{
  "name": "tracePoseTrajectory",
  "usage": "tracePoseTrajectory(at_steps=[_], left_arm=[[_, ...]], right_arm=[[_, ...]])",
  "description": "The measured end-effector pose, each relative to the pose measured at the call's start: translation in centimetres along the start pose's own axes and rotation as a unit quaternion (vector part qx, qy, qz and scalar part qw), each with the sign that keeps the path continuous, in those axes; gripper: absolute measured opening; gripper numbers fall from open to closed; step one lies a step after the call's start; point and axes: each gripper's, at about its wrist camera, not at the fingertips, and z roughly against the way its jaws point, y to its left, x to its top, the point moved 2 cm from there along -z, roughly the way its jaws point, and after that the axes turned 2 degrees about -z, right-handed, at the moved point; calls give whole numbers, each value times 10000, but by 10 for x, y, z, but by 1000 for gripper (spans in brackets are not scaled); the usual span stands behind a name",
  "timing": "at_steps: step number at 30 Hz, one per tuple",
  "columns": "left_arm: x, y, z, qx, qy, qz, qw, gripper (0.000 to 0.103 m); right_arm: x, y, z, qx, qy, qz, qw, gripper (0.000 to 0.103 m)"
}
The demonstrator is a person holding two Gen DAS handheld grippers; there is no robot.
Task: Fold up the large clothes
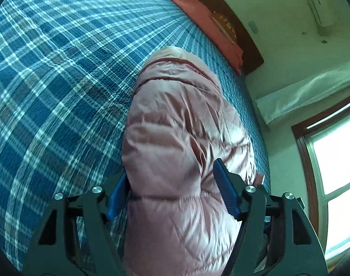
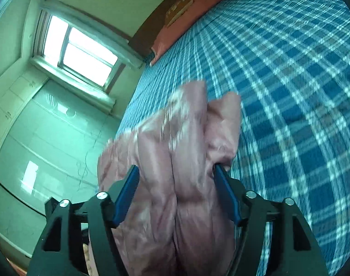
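Pink padded jacket [image 1: 175, 138] lies bunched on the blue plaid bedspread [image 1: 59, 80], its near end cut off below both views and blurred in the right one. Left gripper [image 1: 170, 184] and right gripper [image 2: 175, 184] tilt downward, jaws spread wide around the puffy fabric; whether the pads press it is unclear.

You have one pink puffer jacket [image 1: 179, 138] lying on the one bed with the blue plaid cover [image 1: 59, 80]. At the head of that bed you have one pink pillow [image 1: 207, 27]. Beside the bed, one window [image 2: 80, 50]. Two grippers: left gripper [image 1: 172, 179], right gripper [image 2: 177, 179].
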Motion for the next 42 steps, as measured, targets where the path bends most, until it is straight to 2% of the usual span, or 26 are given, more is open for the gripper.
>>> tracePoseTrajectory(at_steps=[3,4,5,6,7,11,13,14,15,16,18,23,26,29,31,33,34,35,37,39,42], left_arm=[[9,6,-14,61,110,111,9999,69],[10,6,-17,95,126,112,9998,68],[10,5,-21,138,145,91,9998,57],[11,5,-25,222,168,20,9996,53],[11,5,-28,297,191,-51,9994,47],[10,3,-35,446,263,-190,9985,46],[9,1,-28,391,264,-263,9985,48],[8,1,-24,400,250,-279,9985,52],[6,1,-16,407,199,-275,9986,56],[2,1,-10,386,159,-262,9988,65],[-9,0,7,281,91,-227,9993,70],[-48,1,37,155,115,-183,9996,77],[-81,1,49,44,264,-196,9995,79],[-106,5,54,-20,326,-132,9994,86],[-117,10,51,-56,396,-17,9992,87],[-123,17,46,-261,503,252,9981,86],[-125,18,43,-416,575,355,9968,82],[-127,18,44,-458,581,376,9965,72],[-128,13,46,-345,522,250,9977,60],[-129,6,46,-204,478,16,9986,51],[-129,1,40,-27,443,-232,9987,46]], right_arm=[[10,-11,-10,50,137,-248,9996,68],[11,-16,-12,13,115,-337,9994,61],[13,-21,-15,-38,161,-445,9989,49],[12,-26,-17,-22,230,-572,9981,34],[12,-30,-17,-52,262,-639,9976,29],[4,-30,-16,-236,249,-557,9979,28],[2,-27,-9,-184,261,-578,9978,32],[-1,-27,-5,-194,254,-579,9978,33],[-9,-25,7,-183,238,-577,9979,40],[-14,-23,15,-165,223,-588,9979,50],[-29,-19,32,-107,196,-605,9979,65],[-80,-17,69,74,347,-645,9973,68],[-108,-17,87,122,339,-669,9971,69],[-135,-22,102,231,352,-839,9956,72],[-147,-24,103,246,383,-901,9949,74],[-163,-22,106,332,442,-915,9943,74],[-166,-18,107,307,420,-832,9952,74],[-169,-14,109,267,412,-739,9961,73],[-172,-11,109,341,501,-797,9950,37],[-166,-9,107,316,518,-689,9958,26],[-165,-15,103,283,569,-703,9955,23]])
